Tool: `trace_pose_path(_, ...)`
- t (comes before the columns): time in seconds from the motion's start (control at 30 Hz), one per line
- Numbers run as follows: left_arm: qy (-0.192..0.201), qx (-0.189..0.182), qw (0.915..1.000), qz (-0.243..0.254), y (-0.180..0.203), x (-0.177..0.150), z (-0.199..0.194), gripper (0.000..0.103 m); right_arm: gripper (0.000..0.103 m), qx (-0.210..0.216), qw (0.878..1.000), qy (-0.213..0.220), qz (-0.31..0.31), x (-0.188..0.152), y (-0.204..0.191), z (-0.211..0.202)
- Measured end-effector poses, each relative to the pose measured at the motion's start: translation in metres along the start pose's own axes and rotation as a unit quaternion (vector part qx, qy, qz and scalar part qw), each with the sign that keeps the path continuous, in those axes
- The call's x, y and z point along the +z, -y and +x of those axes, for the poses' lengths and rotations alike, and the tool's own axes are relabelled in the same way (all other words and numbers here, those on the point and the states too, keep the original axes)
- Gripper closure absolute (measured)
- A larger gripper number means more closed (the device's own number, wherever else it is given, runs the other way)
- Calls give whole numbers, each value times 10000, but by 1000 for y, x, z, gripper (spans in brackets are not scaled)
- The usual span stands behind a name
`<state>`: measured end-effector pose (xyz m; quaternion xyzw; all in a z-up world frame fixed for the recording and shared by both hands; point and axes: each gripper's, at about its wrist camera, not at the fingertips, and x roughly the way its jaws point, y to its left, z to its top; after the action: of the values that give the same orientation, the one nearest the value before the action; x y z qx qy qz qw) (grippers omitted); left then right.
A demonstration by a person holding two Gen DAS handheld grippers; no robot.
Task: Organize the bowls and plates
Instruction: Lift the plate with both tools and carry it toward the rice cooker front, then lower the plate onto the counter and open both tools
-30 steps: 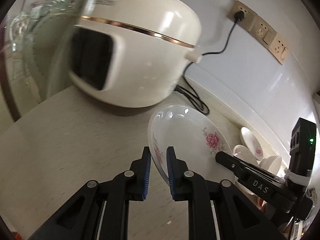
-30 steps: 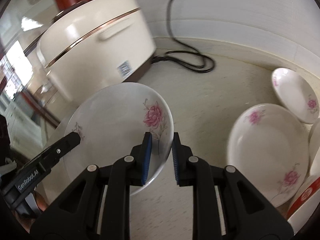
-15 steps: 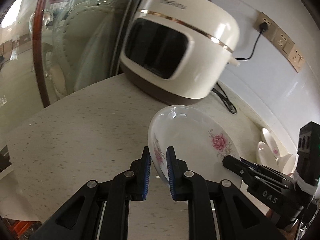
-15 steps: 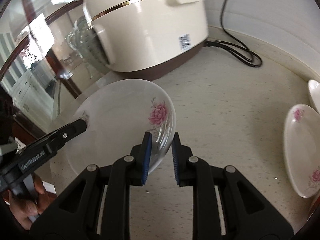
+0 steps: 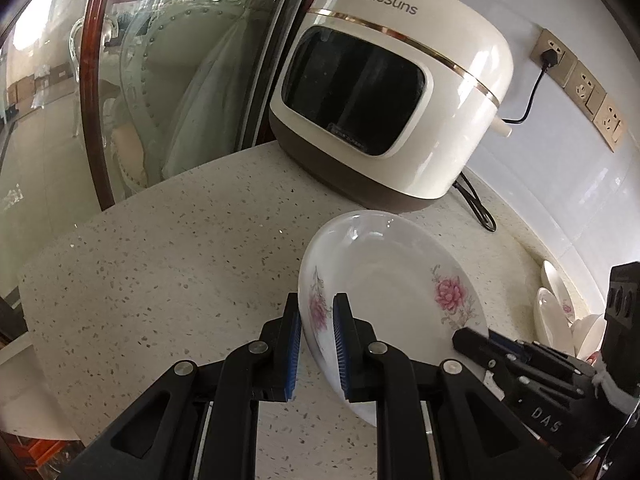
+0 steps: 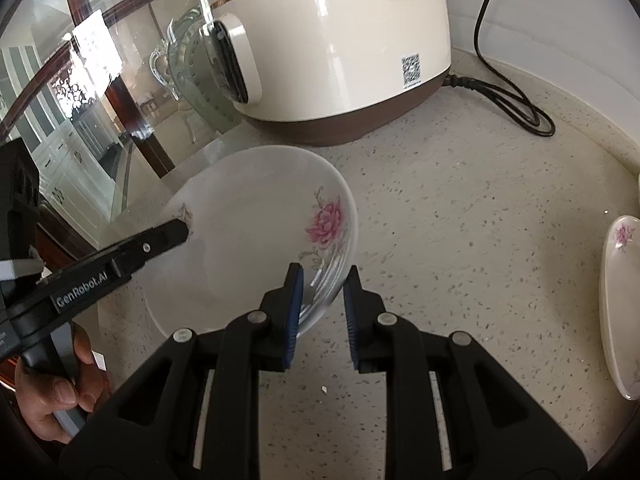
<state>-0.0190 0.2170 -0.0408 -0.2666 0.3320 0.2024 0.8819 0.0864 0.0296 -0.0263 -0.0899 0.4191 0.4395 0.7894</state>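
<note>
there, floral plate [image 5: 384, 280] clamped at opposite rims between left gripper [image 5: 317, 344] and right gripper [image 6: 320, 304], underside hidden.

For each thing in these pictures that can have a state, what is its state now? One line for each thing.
Flowered plate: held tilted above the counter, gripped at two opposite rim edges.
Left tool: shut on the flowered plate's rim.
Right tool: shut on the flowered plate's rim.
Rice cooker: lid closed, standing on the counter.
Power cord: plugged into the wall socket.
Other plates: lying on the counter at the right, not held.
</note>
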Motion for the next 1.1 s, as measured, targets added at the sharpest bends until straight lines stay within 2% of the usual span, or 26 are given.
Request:
trace_pose_path(0.3, -40, 116, 9999, -51, -7, 0, 5, 87, 79, 8, 9998, -116, -169, 0, -7, 10)
trace_pose_path(0.53, -95, 239, 9996, -77, -6, -1, 11, 85, 67, -9, 9994, -106, -324, 0, -13, 12)
trace_pose_path(0.6, -121, 197, 9997, -90, -6, 0, 12, 77, 66, -40, 9992, -102, -385, -1, -17, 12)
trace_pose_path(0.8, -80, 160, 9998, -75, -1, 0, 13, 71, 62, -63, 9990, -88, -438, 0, -19, 13)
trace_pose_path(0.87, 37, 166, 9998, -37, 0, 1, 9, 68, 54, -54, 9992, -63, -403, 0, -17, 12)
trace_pose_path(0.97, 257, 202, 9995, 36, 4, 2, -1, 55, 40, -33, 9995, 31, -301, 2, -13, 7)
trace_pose_path(1.1, 511, 137, 9984, 214, 14, 4, -14, 54, 35, -78, 9997, 179, -139, 3, -7, -1)
